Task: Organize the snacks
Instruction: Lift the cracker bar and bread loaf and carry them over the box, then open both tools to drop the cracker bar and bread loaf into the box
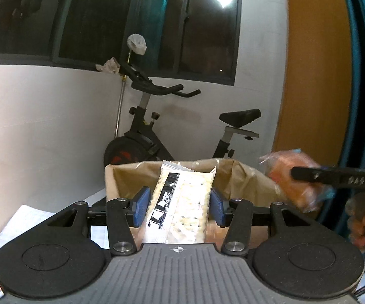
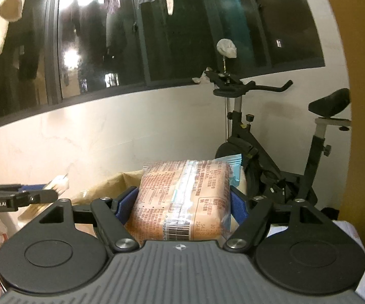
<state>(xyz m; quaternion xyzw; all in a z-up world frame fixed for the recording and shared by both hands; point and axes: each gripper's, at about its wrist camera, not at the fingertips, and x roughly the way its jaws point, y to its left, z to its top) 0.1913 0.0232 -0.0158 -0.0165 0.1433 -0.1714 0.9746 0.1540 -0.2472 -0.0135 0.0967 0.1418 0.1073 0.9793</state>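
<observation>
Snacks fill both grippers at once, presumably so that two packets can go into the brown paper bag in a single trip. The left gripper is clamped on a long white cracker packet, its blue pads pressing the two long edges so the packet sticks straight forward, its crimped end over the bag's open mouth. The right gripper is closed on a plump orange-brown bread packet, its jaws standing wide because the packet is thick; gripping the sides keeps the soft pack from sagging. A blue-edged wrapper shows just behind it, though whether that is a second item I cannot tell.

Both grippers point only slightly downward, held above the bag rather than in it, side by side. In the left view the right gripper reaches in from the right edge, a hand on its handle. Beyond the bag stands an exercise bike against the white wall, under dark windows. A white cloth covers the table below.
</observation>
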